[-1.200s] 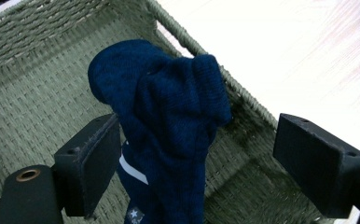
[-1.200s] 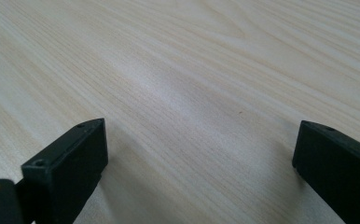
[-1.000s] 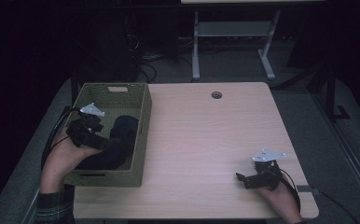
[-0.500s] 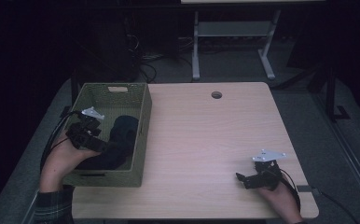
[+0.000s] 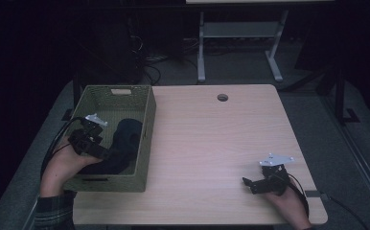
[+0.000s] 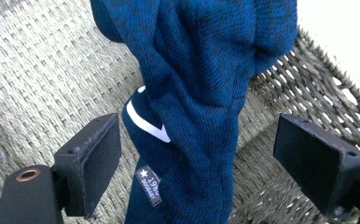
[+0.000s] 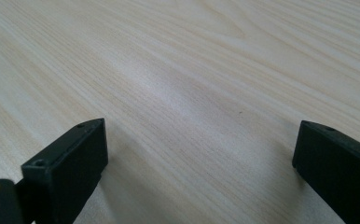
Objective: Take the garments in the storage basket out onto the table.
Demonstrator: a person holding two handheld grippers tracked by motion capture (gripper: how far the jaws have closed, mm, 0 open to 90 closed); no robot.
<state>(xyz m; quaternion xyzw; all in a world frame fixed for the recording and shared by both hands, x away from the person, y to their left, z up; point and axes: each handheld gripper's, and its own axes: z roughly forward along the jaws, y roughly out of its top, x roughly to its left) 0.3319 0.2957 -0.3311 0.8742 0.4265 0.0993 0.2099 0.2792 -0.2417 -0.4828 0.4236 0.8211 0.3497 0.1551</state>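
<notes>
A woven green basket [image 5: 144, 139] stands at the left edge of the table [image 5: 212, 143], and inside it lies a dark blue knit garment [image 6: 201, 93] with a white stripe and a small label, bunched toward the wall nearest the table's middle. The left gripper [image 6: 197, 163] reaches down into the basket from its outer side, jaws spread wide on either side of the garment without pinching it. Far from the basket, at the table's near right corner, the right gripper [image 7: 197, 158] rests low over bare wood, jaws wide apart and holding nothing.

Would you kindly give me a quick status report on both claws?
Left claw open, astride blue knit garment in woven basket. Right claw open, low over bare table. Nothing in the way.
</notes>
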